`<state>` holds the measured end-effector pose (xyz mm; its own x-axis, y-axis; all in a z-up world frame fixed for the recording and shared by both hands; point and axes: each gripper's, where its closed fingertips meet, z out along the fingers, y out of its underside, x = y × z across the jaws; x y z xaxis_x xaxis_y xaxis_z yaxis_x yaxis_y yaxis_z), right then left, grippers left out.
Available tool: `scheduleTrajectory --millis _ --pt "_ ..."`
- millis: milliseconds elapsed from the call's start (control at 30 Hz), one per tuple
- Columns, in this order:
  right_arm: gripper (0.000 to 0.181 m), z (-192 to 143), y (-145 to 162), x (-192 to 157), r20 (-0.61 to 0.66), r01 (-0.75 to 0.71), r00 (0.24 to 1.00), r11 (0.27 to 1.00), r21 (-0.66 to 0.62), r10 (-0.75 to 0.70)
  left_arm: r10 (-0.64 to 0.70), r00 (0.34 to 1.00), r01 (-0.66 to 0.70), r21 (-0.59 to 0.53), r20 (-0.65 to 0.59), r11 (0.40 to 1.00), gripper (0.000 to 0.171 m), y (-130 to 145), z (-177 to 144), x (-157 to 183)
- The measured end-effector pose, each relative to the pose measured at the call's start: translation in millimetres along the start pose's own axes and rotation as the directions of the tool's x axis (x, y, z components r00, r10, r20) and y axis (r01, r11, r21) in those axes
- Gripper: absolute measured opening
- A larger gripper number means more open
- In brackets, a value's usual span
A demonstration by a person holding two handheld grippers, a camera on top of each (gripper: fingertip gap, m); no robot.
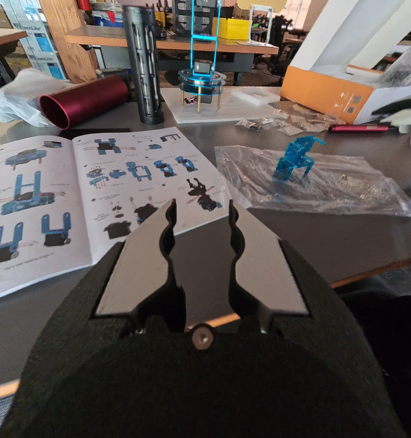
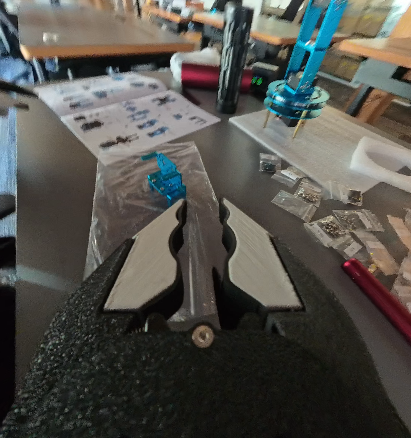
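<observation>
The left gripper (image 1: 202, 208) hangs empty, fingers apart, above the dark grey desk (image 1: 318, 237) at the corner of an open white instruction booklet (image 1: 81, 189). The right gripper (image 2: 203, 206), fingers also apart and empty, hovers over a crinkled clear plastic bag (image 2: 128, 201), just short of the small blue metal bracket assembly (image 2: 166, 180) standing on it.
</observation>
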<state>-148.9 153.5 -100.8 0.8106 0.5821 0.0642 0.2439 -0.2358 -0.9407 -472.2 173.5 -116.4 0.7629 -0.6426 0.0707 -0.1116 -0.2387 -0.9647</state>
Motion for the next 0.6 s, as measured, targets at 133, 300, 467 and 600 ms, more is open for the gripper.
scheduleTrajectory --millis 133,300,467,600 --pt "0.025 12 18 22 0.127 0.161 0.982 0.97 -0.181 -0.139 0.046 0.999 -0.046 -0.028 0.009 0.999 0.044 -15 34 -5" --pt "0.025 35 37 40 0.242 0.142 0.965 0.974 -0.175 -0.097 0.143 0.984 -0.133 -0.092 0.111 0.987 0.044 -20 76 -16" --pt "0.021 25 39 51 0.22 0.054 0.975 0.993 -0.107 -0.03 0.098 0.985 -0.081 -0.118 0.14 0.99 0.043 -12 96 -21" --pt "0.018 21 36 54 0.206 0.026 0.978 0.997 -0.078 -0.01 0.037 0.987 -0.017 -0.128 0.157 0.992 0.043 -10 103 -28"
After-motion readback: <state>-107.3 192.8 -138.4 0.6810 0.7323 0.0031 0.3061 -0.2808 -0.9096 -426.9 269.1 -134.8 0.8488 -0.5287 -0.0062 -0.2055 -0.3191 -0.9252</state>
